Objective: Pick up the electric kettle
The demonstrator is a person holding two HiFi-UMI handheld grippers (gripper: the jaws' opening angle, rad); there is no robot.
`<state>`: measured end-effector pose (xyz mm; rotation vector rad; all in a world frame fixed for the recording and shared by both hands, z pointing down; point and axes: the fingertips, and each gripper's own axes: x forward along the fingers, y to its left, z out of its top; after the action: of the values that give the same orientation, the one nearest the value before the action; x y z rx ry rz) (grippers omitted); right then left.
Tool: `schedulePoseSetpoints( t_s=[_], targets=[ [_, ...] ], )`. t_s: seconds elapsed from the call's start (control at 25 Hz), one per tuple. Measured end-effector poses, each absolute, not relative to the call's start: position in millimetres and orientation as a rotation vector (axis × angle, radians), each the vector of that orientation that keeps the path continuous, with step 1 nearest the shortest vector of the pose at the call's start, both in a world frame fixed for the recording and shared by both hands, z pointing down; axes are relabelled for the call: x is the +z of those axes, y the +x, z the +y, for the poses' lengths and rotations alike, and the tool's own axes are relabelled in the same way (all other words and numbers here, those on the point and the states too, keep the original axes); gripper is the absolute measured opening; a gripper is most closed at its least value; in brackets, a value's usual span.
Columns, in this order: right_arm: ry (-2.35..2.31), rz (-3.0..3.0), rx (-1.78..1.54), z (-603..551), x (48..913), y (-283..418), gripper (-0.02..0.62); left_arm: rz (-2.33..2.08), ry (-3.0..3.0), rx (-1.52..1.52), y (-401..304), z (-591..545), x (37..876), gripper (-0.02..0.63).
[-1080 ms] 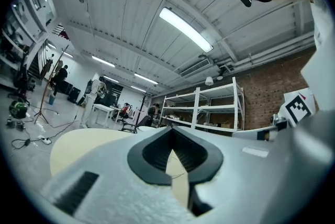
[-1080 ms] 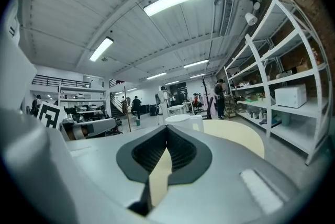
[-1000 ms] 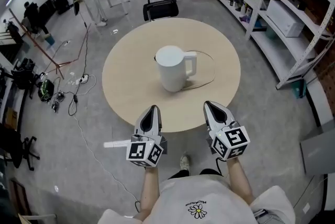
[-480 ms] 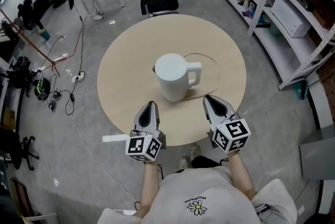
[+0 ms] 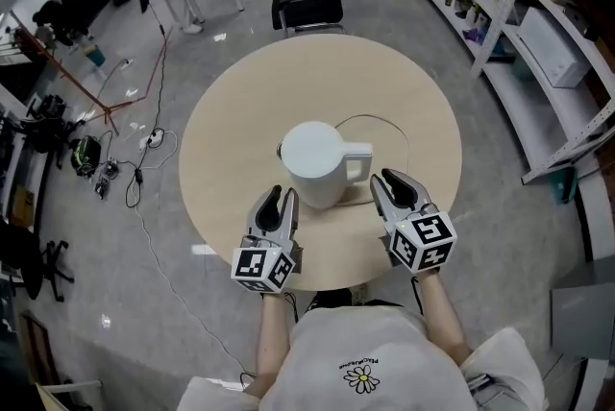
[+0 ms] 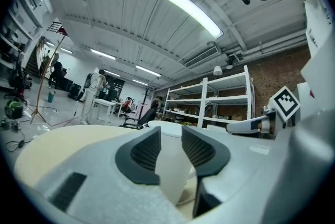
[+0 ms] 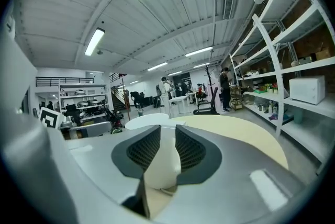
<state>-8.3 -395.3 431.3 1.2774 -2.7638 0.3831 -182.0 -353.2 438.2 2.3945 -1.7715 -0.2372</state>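
Note:
A white electric kettle (image 5: 309,161) stands upright near the middle of a round beige table (image 5: 240,102), its handle (image 5: 359,159) pointing right. My left gripper (image 5: 276,199) is just short of the kettle's near left side. My right gripper (image 5: 389,181) hovers beside the handle, to its near right. Both have just been opening and stand slightly open, with nothing between the pads. In the left gripper view the kettle (image 6: 170,163) shows through the narrow gap of the left gripper (image 6: 170,131). In the right gripper view the kettle (image 7: 159,165) likewise lies ahead of the right gripper (image 7: 167,131).
A thin black cord (image 5: 389,126) loops on the table behind the handle. A black office chair (image 5: 309,4) stands beyond the table. Metal shelving (image 5: 538,15) lines the right side. Cables and gear (image 5: 115,174) lie on the floor at left.
Both grippers have moved forward from the table's near edge up to the kettle. Their jaws, shut before, now stand a little apart.

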Motion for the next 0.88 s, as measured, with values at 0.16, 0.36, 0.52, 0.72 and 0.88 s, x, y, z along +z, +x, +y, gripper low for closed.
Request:
schedulePoseSetpoints(
  t_s=[0.16, 0.36, 0.52, 0.72, 0.88],
  targets=[
    [1.231, -2.709, 0.38, -408, 452, -20, 0.114, -1.604, 2.508, -0.277, -170, -357, 448, 0.284],
    [1.238, -2.599, 0.353, -422, 482, -32, 0.173, -1.517, 2.499, -0.158, -170, -372, 478, 0.359],
    [1.277, -2.538, 0.317, -438, 495, -35, 0.176, -1.468, 2.551, -0.043, -161, -385, 491, 0.391],
    [1.323, -2.502, 0.328, -451, 506, -38, 0.178, -1.448, 2.568, 0.019, -159, -395, 503, 0.42],
    [1.35, -2.481, 0.326, -457, 511, -39, 0.178, -1.444, 2.567, 0.033, -164, -402, 508, 0.434]
  ],
)
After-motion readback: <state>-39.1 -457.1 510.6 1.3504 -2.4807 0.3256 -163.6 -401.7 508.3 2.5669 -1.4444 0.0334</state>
